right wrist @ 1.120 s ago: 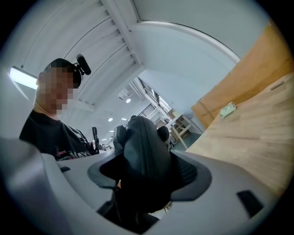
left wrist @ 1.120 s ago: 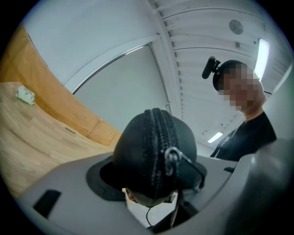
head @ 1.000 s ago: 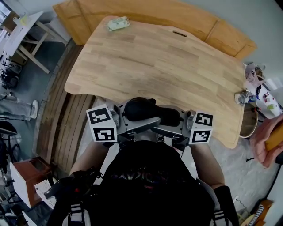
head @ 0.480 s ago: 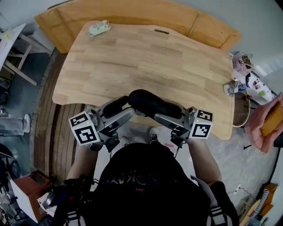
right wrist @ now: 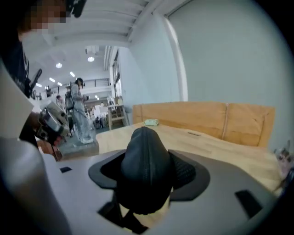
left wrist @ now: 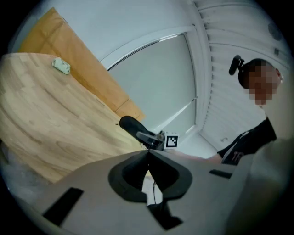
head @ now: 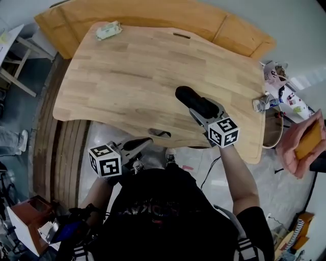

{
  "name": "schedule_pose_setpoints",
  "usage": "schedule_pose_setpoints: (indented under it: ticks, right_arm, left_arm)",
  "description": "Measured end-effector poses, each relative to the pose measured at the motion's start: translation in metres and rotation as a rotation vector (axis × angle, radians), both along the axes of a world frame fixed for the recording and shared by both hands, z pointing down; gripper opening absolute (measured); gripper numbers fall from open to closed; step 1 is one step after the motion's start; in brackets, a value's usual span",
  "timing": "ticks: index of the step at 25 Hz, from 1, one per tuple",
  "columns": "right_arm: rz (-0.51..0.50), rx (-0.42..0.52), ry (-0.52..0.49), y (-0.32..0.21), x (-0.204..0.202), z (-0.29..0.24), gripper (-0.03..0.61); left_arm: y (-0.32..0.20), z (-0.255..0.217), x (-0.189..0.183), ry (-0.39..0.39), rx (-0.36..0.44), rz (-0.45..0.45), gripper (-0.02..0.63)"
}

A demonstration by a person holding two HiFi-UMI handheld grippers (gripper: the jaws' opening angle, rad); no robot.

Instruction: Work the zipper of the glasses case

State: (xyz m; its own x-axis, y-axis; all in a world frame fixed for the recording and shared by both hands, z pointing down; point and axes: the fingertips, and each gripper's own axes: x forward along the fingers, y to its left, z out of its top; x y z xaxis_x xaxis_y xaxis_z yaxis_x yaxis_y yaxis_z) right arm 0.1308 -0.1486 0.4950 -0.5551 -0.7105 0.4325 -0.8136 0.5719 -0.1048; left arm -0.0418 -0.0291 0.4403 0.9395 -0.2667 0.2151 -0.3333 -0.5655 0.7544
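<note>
The black glasses case (head: 194,101) is held over the wooden table (head: 127,76), right of its middle, with my right gripper (head: 202,113) shut on its near end. In the right gripper view the case (right wrist: 144,165) fills the gap between the jaws, long axis pointing away. My left gripper (head: 147,142) hangs below the table's front edge, apart from the case. Its jaws have just been closing and now meet with nothing between them (left wrist: 148,155). The left gripper view shows the case (left wrist: 130,123) further off over the table (left wrist: 46,114). I cannot see the zipper pull.
A pale green packet (head: 108,30) lies at the table's far left corner. Wooden boards (head: 153,12) lean behind the table. Small clutter (head: 262,102) sits off the right edge. A hand with an orange object (head: 305,145) is at the far right.
The left gripper has come off the case, dropped below the table's front edge and shut. The right gripper has carried the case forward and right over the table.
</note>
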Motion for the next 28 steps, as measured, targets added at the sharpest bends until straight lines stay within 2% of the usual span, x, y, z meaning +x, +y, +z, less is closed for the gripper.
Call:
schedule_pose_setpoints:
  ticks: [1,4,9,14,19,22,28]
  right_arm:
    - [-0.001,0.004,0.063,-0.011,0.007,0.011,0.288]
    - [-0.04,0.021,0.264,-0.044,0.02,0.043,0.288]
    - [-0.213,0.049,0.521,-0.088,0.019,0.087,0.288]
    - [-0.406,0.146,0.733,-0.126,0.0,0.118,0.288]
    - [-0.434,0.167,0.745,-0.168,-0.004,0.134,0.289]
    - [-0.428,0.173,0.716,-0.186,-0.006,0.138,0.29]
    - [-0.473,0.192,0.78,-0.197,-0.004,0.153,0.29]
  left_arm:
    - [0.005,0.007,-0.001,-0.015,-0.018,-0.002,0.012]
    - [0.009,0.015,-0.005,0.013,-0.077,-0.046,0.012]
    - [0.005,0.017,-0.007,-0.001,-0.082,-0.132,0.012]
    - [0.01,0.025,-0.008,-0.055,-0.122,-0.237,0.012]
    - [0.011,0.026,-0.009,-0.099,-0.154,-0.318,0.012]
    - [0.013,0.028,-0.008,-0.103,-0.173,-0.367,0.012]
    - [0.009,0.037,-0.002,-0.081,-0.208,-0.41,0.012]
